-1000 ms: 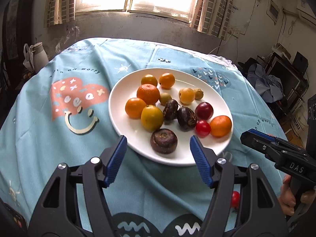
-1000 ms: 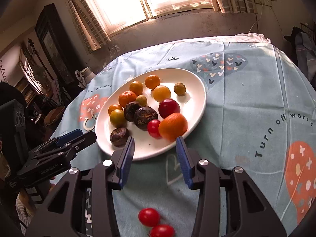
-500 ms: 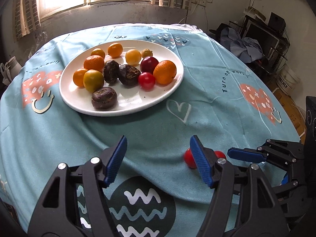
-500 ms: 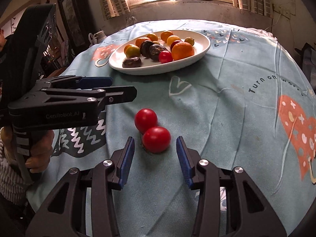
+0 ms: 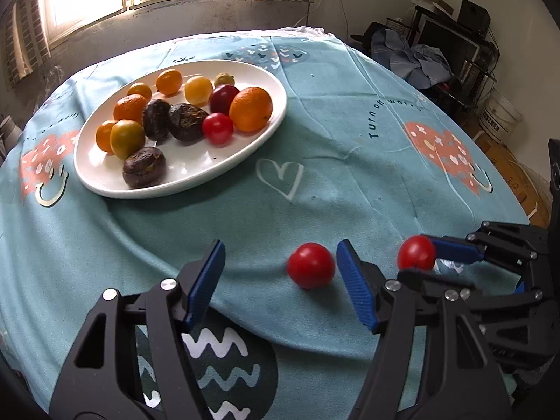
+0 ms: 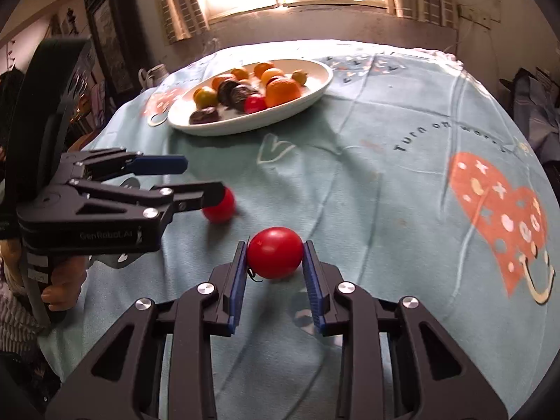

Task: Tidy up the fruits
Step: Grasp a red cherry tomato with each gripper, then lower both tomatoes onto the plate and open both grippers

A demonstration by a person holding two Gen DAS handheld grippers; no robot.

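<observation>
My right gripper [image 6: 274,255] is clamped on a red tomato [image 6: 275,252], both blue pads pressed against its sides, with the fruit low over the teal cloth of the worktop [image 6: 367,203]. I cannot tell whether the fruit still touches the cloth. Ahead of this gripper and to its left, the second red tomato [image 6: 219,207] sits on the cloth, partly hidden behind one finger of my left gripper [image 6: 190,182].

From the left wrist view, my left gripper [image 5: 280,262] stands wide apart and holds nothing. That second tomato [image 5: 310,270] lies between its fingers, close to the right-hand pad [image 5: 355,287] and well apart from the left-hand one. The clamped tomato [image 5: 415,252] shows just beyond that right-hand pad, at the tip of the right gripper [image 5: 430,255].

Far ahead and to the left of both grippers, the white plate [image 5: 245,154] carries oranges, yellow and dark fruits and one small red tomato [image 5: 217,128]. Between the grippers and the plate's near rim I see an open stretch of cloth with a white heart outline [image 5: 280,178]. To the right of my right gripper the cloth runs broad and bare out to a red heart print [image 6: 500,224] near the worktop's edge.
</observation>
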